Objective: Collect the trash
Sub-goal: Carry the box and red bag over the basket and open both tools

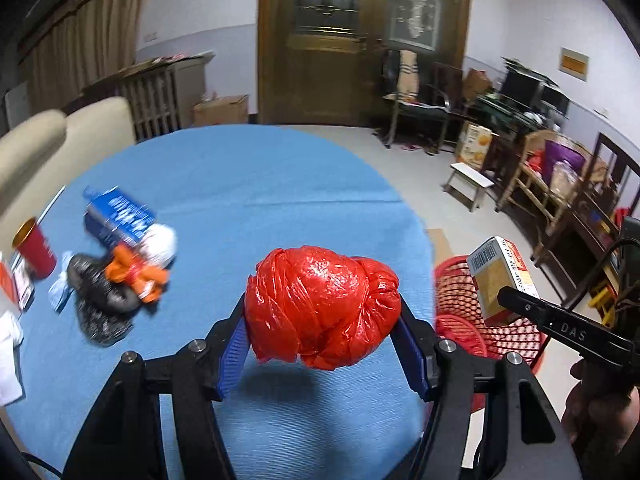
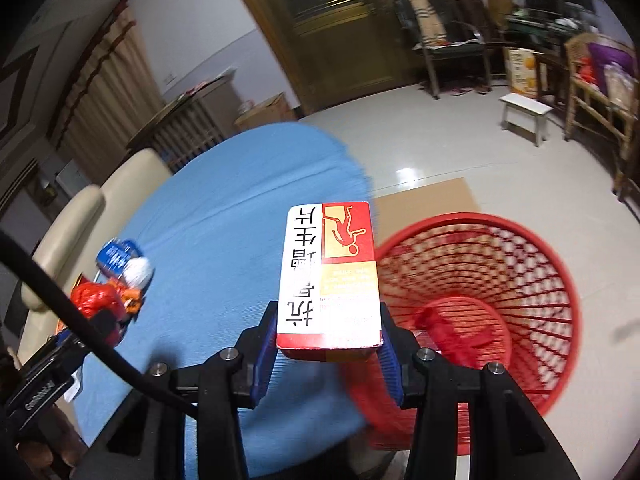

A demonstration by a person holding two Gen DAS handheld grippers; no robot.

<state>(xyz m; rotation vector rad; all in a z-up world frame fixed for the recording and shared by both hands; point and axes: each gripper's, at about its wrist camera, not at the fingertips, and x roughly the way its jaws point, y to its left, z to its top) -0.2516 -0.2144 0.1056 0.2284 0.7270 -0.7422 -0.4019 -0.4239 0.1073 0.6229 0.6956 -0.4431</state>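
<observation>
Bag (image 1: 322, 308): knotted red plastic, soft, light, slippery; my left tool (image 1: 324, 344) pinched its middle above the surface (image 1: 248, 184). Box (image 2: 330, 276): stiff, light card; my right tool (image 2: 326, 354) clamped its end beside the basket (image 2: 560, 280).

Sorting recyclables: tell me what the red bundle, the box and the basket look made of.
Red bundle: thin plastic film, glossy, crinkled and knotted.
Box: printed cardboard by its sharp folded edges, slight sheen; the left view shows a barcode on its end.
Basket: moulded plastic, likely rigid, with open lattice walls and a smooth rim.
</observation>
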